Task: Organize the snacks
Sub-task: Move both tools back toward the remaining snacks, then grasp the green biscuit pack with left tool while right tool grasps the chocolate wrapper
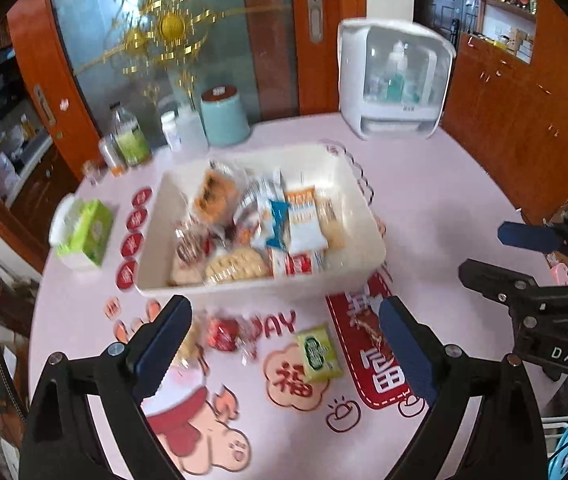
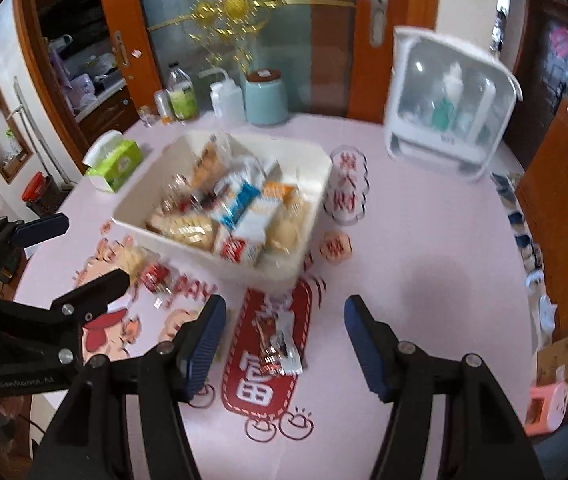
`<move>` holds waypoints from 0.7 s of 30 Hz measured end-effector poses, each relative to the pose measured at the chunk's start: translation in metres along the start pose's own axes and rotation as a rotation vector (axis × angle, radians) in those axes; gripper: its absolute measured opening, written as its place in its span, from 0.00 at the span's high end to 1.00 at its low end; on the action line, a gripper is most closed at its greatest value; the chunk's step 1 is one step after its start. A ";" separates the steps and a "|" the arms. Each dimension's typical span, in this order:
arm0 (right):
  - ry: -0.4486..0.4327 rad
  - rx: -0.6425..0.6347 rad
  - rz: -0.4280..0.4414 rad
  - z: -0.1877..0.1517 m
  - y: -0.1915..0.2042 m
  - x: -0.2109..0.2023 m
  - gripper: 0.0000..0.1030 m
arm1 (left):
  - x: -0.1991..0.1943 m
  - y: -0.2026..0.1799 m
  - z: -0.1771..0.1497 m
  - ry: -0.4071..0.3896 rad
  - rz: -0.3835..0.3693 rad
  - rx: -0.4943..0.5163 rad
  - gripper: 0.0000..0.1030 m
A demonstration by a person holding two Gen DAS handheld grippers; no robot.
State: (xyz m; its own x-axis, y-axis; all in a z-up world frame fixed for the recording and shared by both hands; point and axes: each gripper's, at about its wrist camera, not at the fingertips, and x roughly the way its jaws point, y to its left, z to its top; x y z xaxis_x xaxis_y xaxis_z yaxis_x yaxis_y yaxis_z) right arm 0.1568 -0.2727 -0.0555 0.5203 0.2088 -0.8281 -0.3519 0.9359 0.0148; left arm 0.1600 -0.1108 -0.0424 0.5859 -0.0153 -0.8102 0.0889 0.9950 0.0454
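Note:
A white bin point(image 1: 364, 208) point(image 2: 320, 184) full of packaged snacks stands mid-table. In front of it lie loose snacks: a red wrapped candy point(image 1: 224, 332) point(image 2: 156, 276), a green packet point(image 1: 318, 354), a pale snack point(image 1: 188, 344) point(image 2: 134, 258) and a brown-and-silver wrapped bar point(image 2: 278, 344) point(image 1: 366, 328) on the red mat. My left gripper point(image 1: 284, 348) point(image 2: 72, 256) hovers open above the candy and the green packet, gripping nothing. Open too, my right gripper point(image 2: 286, 346) point(image 1: 484, 252) hangs over the wrapped bar without touching it.
A green tissue box point(image 1: 84, 232) point(image 2: 116, 160) sits left of the bin. Bottles point(image 1: 132, 136) and a teal container point(image 1: 224, 116) line the far edge. At the back right stands a white countertop cabinet point(image 1: 394, 80) point(image 2: 444, 108). The round table's edge curves off to the right.

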 end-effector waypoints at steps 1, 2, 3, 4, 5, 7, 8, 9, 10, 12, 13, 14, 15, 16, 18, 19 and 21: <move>0.007 0.001 0.001 -0.008 -0.002 0.007 0.40 | 0.010 -0.001 -0.007 0.017 -0.003 -0.010 0.09; 0.012 0.001 0.000 -0.014 -0.004 0.012 0.40 | 0.019 -0.003 -0.013 0.032 -0.001 -0.018 0.09; 0.023 0.001 -0.007 -0.020 -0.006 0.018 0.40 | 0.028 -0.004 -0.018 0.048 0.002 -0.027 0.09; 0.033 0.001 -0.013 -0.025 -0.007 0.025 0.40 | 0.036 -0.004 -0.022 0.060 0.003 -0.035 0.09; 0.046 0.005 -0.015 -0.031 -0.009 0.033 0.40 | 0.048 -0.005 -0.029 0.083 0.005 -0.049 0.09; 0.075 0.025 -0.013 -0.040 -0.014 0.049 0.40 | 0.065 -0.004 -0.037 0.111 0.004 -0.071 0.09; 0.084 0.031 -0.005 -0.043 -0.015 0.056 0.40 | 0.077 -0.004 -0.043 0.140 0.004 -0.094 0.09; 0.091 0.034 -0.002 -0.047 -0.015 0.061 0.40 | 0.086 -0.003 -0.047 0.156 0.000 -0.109 0.09; 0.099 0.035 0.000 -0.050 -0.015 0.067 0.40 | 0.096 -0.002 -0.052 0.174 -0.006 -0.127 0.09; 0.113 0.035 0.013 -0.056 -0.014 0.080 0.40 | 0.114 -0.002 -0.060 0.215 -0.013 -0.157 0.09; 0.120 0.034 0.015 -0.058 -0.014 0.086 0.40 | 0.125 -0.003 -0.065 0.237 -0.014 -0.167 0.09; 0.131 0.032 0.020 -0.061 -0.013 0.093 0.40 | 0.134 -0.003 -0.068 0.259 -0.010 -0.174 0.09; 0.140 0.027 0.025 -0.064 -0.011 0.099 0.40 | 0.142 -0.003 -0.071 0.277 -0.007 -0.179 0.09; 0.150 0.022 0.028 -0.066 -0.009 0.107 0.40 | 0.149 -0.004 -0.072 0.288 -0.004 -0.181 0.09; 0.164 0.008 0.023 -0.069 -0.006 0.119 0.40 | 0.165 -0.005 -0.077 0.318 0.019 -0.187 0.09; 0.170 -0.001 0.019 -0.070 -0.005 0.124 0.40 | 0.169 -0.005 -0.078 0.326 0.024 -0.189 0.09; 0.184 -0.014 0.019 -0.072 -0.004 0.135 0.40 | 0.179 -0.005 -0.081 0.347 0.026 -0.205 0.09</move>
State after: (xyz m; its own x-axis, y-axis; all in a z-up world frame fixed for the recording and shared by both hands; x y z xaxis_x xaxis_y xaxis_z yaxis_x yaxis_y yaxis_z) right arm 0.1720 -0.2685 -0.2074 0.3626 0.1701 -0.9163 -0.3724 0.9278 0.0249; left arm 0.1993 -0.1103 -0.2352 0.2764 0.0098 -0.9610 -0.1058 0.9942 -0.0203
